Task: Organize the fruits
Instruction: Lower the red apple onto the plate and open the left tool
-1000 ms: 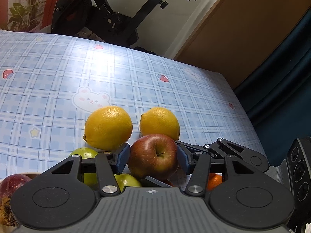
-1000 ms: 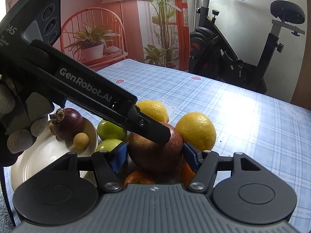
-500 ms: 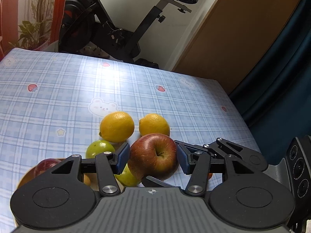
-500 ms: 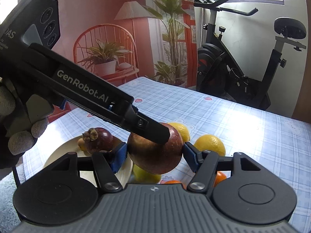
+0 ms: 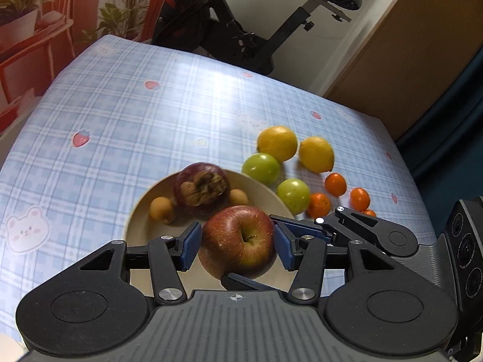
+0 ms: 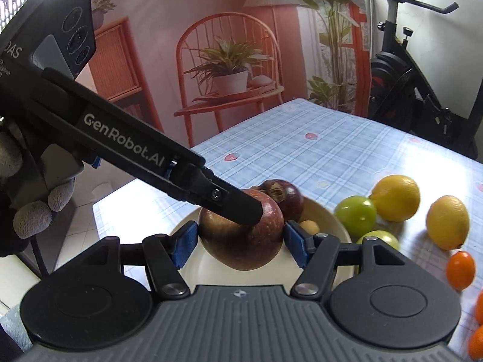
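A red apple (image 5: 238, 241) (image 6: 241, 230) is held in the air by both grippers at once, just above the near side of a cream plate (image 5: 142, 211) (image 6: 329, 215). My left gripper (image 5: 237, 246) is shut on it from the sides, and my right gripper (image 6: 241, 241) is shut on it crosswise. The plate holds a dark mangosteen (image 5: 202, 188) (image 6: 283, 197) and two small tan fruits (image 5: 161, 208). To the right of the plate lie two lemons (image 5: 277, 143), two green fruits (image 5: 261, 167) and several small oranges (image 5: 335, 184).
The table wears a blue plaid cloth (image 5: 120, 114); its left edge (image 6: 145, 187) drops to a tiled floor. An exercise bike (image 5: 241, 24) stands behind the table. A red chair with a potted plant (image 6: 229, 69) stands to the left.
Both grippers have lifted the apple away from the fruit pile and carried it left, so it now hangs over the plate. The fruits on the table look farther below.
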Demonstrator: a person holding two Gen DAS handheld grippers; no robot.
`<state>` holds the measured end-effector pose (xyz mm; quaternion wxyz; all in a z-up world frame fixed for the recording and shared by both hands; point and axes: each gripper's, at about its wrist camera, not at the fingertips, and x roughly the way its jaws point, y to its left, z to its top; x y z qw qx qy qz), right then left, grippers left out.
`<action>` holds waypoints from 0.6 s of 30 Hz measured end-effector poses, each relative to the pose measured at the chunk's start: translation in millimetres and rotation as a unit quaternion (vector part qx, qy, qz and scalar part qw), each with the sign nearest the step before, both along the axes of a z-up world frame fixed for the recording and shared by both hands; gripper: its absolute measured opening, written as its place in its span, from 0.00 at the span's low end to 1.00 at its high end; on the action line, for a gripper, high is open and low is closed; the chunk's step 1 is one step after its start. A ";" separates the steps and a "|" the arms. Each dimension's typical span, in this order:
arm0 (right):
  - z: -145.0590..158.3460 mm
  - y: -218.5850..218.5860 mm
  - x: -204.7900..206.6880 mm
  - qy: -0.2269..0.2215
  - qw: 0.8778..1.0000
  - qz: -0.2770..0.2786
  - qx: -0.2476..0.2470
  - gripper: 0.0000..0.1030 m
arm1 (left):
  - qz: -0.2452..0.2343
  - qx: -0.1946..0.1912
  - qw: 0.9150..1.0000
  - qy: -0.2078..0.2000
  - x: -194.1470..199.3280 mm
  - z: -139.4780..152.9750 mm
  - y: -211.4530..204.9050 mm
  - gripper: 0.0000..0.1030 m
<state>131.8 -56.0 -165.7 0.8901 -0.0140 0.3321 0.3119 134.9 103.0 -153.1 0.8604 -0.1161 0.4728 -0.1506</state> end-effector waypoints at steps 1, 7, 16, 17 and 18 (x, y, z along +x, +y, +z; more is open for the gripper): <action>-3.2 6.5 1.9 0.007 1.000 0.007 -0.001 0.63 | 0.004 0.002 1.000 0.004 -0.8 -2.5 5.2 0.53; -22.1 34.7 16.8 0.022 0.999 0.032 -0.006 0.63 | 0.038 -0.004 0.999 0.015 -2.7 -20.7 39.2 0.53; -30.8 50.3 31.0 0.006 0.999 0.040 -0.019 0.63 | 0.060 -0.013 0.998 0.006 8.8 -29.9 58.4 0.54; -31.3 50.2 31.4 0.003 0.999 0.040 -0.019 0.63 | 0.061 -0.014 0.998 0.004 9.5 -30.0 58.9 0.54; -31.8 50.0 32.4 0.000 0.999 0.040 -0.021 0.63 | 0.061 -0.014 0.998 0.002 10.0 -30.2 58.9 0.54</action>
